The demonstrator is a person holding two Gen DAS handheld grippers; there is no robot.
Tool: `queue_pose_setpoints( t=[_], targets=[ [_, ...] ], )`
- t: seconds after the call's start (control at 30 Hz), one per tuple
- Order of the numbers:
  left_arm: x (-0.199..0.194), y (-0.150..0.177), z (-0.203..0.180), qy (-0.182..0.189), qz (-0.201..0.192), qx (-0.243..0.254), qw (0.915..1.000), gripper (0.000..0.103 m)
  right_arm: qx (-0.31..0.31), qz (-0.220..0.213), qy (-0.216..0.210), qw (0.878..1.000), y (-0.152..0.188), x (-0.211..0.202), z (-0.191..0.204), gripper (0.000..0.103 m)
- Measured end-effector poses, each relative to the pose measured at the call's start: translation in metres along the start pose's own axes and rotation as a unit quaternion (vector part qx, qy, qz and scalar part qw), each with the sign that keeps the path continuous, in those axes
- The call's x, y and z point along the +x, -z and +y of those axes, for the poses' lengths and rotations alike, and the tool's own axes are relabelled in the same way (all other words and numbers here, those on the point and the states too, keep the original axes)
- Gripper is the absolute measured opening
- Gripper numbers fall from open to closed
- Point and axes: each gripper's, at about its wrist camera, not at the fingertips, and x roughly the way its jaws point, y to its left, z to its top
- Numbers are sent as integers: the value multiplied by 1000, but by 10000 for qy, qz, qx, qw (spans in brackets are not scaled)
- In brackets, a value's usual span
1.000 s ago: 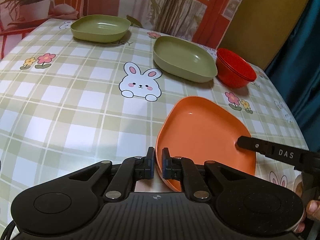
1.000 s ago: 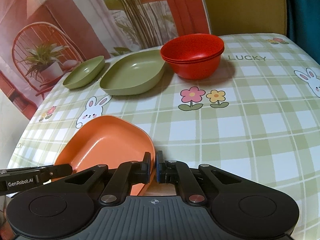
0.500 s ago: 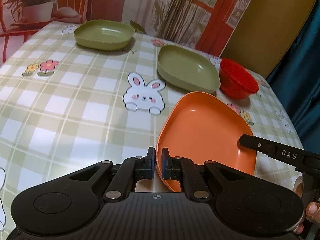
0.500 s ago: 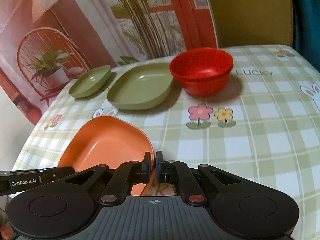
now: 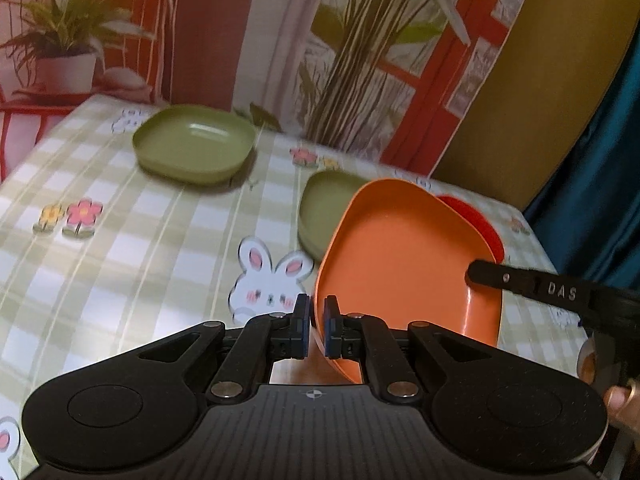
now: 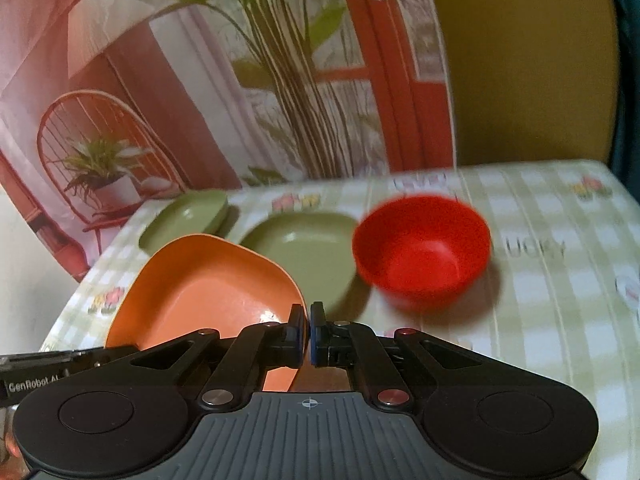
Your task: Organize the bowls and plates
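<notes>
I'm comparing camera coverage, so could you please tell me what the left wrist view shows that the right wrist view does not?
Only the left wrist view shows the bunny print and the left gripper shut on the orange plate.

Only the right wrist view shows the red bowl whole, and the right gripper at the plate's other rim.

Both show the orange plate, two green plates and the checked tablecloth.

left tool (image 5: 316,330): black, blue pads, silver screws | right tool (image 6: 307,334): black, "GenRobot.AI" lettering
</notes>
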Motion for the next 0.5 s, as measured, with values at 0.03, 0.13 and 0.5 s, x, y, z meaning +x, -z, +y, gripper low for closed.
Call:
queue_pose_setpoints(
  t=[0.03, 0.13, 0.5],
  targets=[
    [3, -4, 0, -31, -8, -7, 10000, 8, -76, -2, -12, 10000, -8, 4, 1, 3],
    [13, -17, 2, -39, -19, -127, 9999, 8, -261, 27, -13, 9997, -31, 18, 3, 3],
    [57, -61, 2, -149, 28, -114, 9998, 9, -646, 334, 68, 9973, -88, 83, -4, 3]
  ],
)
